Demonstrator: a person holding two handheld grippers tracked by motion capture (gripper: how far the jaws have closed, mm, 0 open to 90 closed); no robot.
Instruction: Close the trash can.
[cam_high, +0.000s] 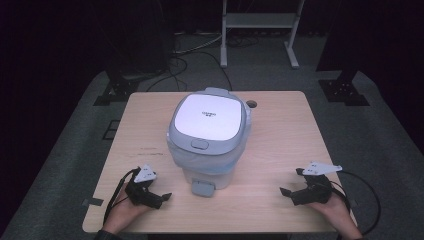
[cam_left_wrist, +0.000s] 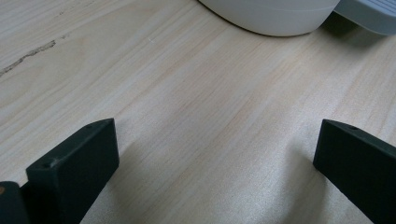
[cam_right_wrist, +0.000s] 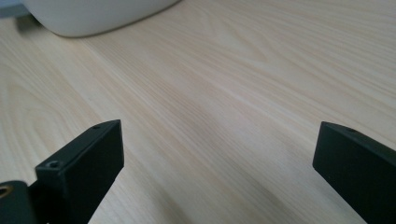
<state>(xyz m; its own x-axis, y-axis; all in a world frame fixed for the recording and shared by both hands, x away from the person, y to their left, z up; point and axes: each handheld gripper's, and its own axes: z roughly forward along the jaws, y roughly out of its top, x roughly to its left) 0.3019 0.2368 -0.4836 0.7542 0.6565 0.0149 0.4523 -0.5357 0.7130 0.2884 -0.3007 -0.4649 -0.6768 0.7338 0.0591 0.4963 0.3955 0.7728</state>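
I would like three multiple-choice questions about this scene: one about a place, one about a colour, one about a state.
1. Where does the bin stand?
A. table middle
B. left edge
C. floor

2. What colour is its pedal?
A. red
B. grey
C. green

3. How are the left gripper and right gripper?
A. both open
B. both shut
C. one holds the lid

Answers:
1 A, it stands midway on the table.
2 B, grey like the lid.
3 A, each pair of jaws stands wide apart over bare wood.
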